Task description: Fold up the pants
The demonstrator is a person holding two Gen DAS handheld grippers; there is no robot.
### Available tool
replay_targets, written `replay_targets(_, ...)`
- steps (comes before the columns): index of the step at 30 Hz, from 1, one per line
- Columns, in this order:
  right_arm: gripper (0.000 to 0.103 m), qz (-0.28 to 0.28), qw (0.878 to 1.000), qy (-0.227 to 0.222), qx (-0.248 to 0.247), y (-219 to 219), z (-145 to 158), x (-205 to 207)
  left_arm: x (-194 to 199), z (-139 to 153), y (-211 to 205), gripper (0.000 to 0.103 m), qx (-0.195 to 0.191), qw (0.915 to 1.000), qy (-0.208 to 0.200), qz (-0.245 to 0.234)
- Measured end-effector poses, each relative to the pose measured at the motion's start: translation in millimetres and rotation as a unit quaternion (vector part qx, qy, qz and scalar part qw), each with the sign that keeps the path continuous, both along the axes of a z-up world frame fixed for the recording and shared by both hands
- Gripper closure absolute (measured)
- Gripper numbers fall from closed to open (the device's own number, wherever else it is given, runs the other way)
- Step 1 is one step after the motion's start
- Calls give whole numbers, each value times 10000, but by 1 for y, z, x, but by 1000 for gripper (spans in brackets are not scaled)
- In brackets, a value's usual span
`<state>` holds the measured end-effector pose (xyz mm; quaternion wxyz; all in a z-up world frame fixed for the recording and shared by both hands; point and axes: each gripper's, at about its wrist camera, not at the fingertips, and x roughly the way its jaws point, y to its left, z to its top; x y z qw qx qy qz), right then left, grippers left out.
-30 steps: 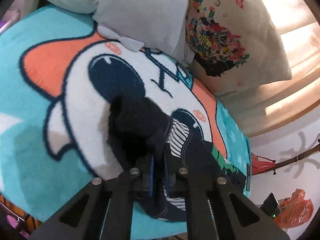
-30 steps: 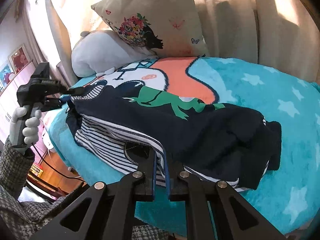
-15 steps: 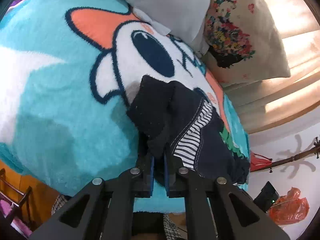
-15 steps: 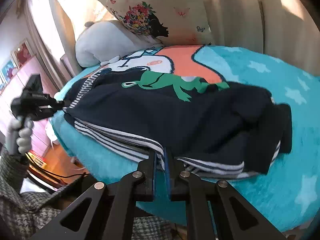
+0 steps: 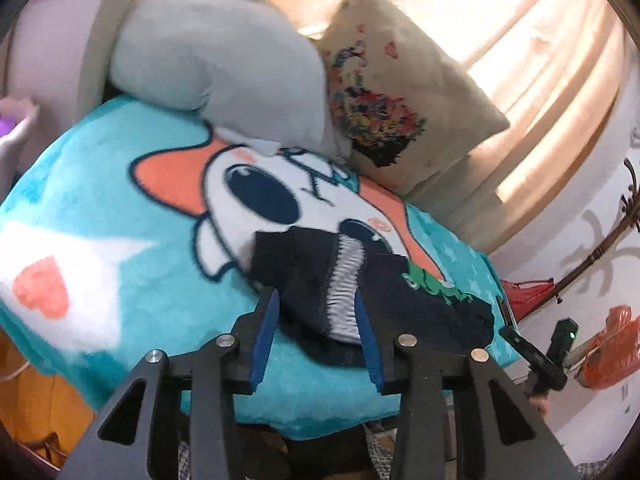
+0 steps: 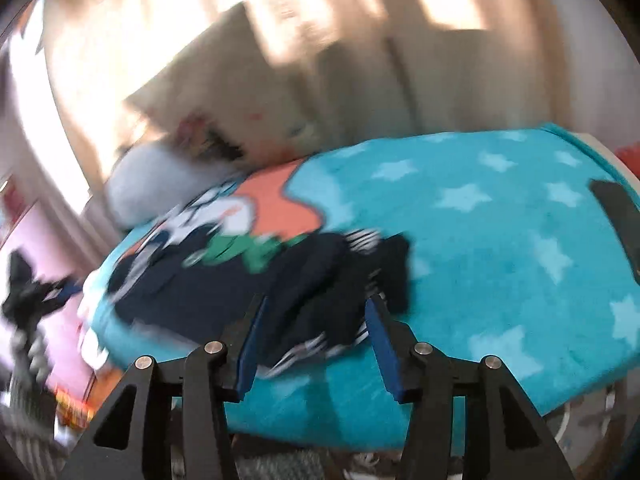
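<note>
Left wrist view showed the left gripper with its blue-padded jaws spread wide and holding nothing — the dark navy knit pants with a striped lining and green frog print lay just ahead of the tips, on the near edge of the fluffy teal cartoon-print fleece blanket. Right wrist view, heavily motion-blurred, had the right gripper parted too, empty, the same pants bunched in front of it.

Likely risks: the garment sat close to the blanket's front edge, so a careless nudge could drag it off; the thick bunched layers could make a pinch catch only one layer, and the plush fleece could get grabbed along with the cloth.

Pants looked soft, limp, rumpled, ribbed at the striped part. Behind sat a rounded grey plush cushion and a beige square pillow with a floral print.
</note>
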<state>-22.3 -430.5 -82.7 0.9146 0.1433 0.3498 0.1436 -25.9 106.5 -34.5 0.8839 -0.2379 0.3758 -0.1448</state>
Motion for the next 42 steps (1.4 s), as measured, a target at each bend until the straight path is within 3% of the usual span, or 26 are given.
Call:
replay_targets(2, 52, -102, 9999, 57, 10, 4, -4, 9, 10, 1, -17, 59, 113, 9998, -27, -162)
replay_targets(5, 64, -64, 9997, 127, -214, 20, -9, 17, 27, -3, -43, 59, 402, 9987, -54, -309)
replay_targets(7, 92, -150, 9973, 222, -679, 34, -11, 23, 44, -10, -60, 58, 557, 9976, -97, -390)
replay_targets(8, 96, -199, 9955, 285, -884, 39, -12, 26, 53, -14, -67, 58, 668, 9971, -82, -358)
replay_targets(12, 97, -383, 9933, 15, -1091, 35, 8, 29, 78, -38, -77, 58, 1123, 9934, 207, -71)
replay_targets(15, 98, -542, 9922, -84, -1122, 21, 21, 32, 75, -51, -75, 58, 1045, 9941, 284, -13)
replay_targets(20, 98, -1119, 9817, 540, -1441, -4, -12, 44, 65, -52, -81, 58, 1303, 9914, 128, -10)
replay_targets(22, 98, -1348, 9836, 644, -1009, -18, -18, 39, 64, -50, -83, 58, 1344, 9909, 117, -17)
replay_targets(24, 89, -1491, 9877, 465, -87, -42, -16, 27, 64, -48, -82, 58, 1269, 9918, 150, -30)
replay_targets(26, 55, -1440, 9877, 264, 554, -56, -11, 22, 61, -43, -77, 58, 1022, 9946, 166, -36)
replay_targets(27, 33, -1347, 9878, 202, 760, -58, -10, 23, 59, -41, -76, 58, 938, 9955, 154, -31)
replay_targets(30, 29, -832, 9875, 210, 1319, -52, -11, 39, 48, -30, -71, 58, 760, 9971, 9, 60)
replay_targets(35, 28, -596, 9930, 684, 761, -17, -31, 77, 36, -21, -68, 58, 813, 9965, -126, 122)
replay_targets(36, 35, -580, 9939, 628, 701, -13, -29, 78, 35, -20, -67, 58, 830, 9964, -135, 145)
replay_targets(37, 50, -438, 9940, 636, 774, -9, -27, 80, 35, -19, -67, 58, 828, 9963, -141, 167)
replay_targets(38, 76, -247, 9924, 739, 951, -6, -28, 84, 35, -19, -66, 58, 820, 9964, -143, 185)
replay_targets(42, 82, -79, 9940, 802, 734, 7, -18, 91, 34, -15, -67, 58, 871, 9957, -173, 258)
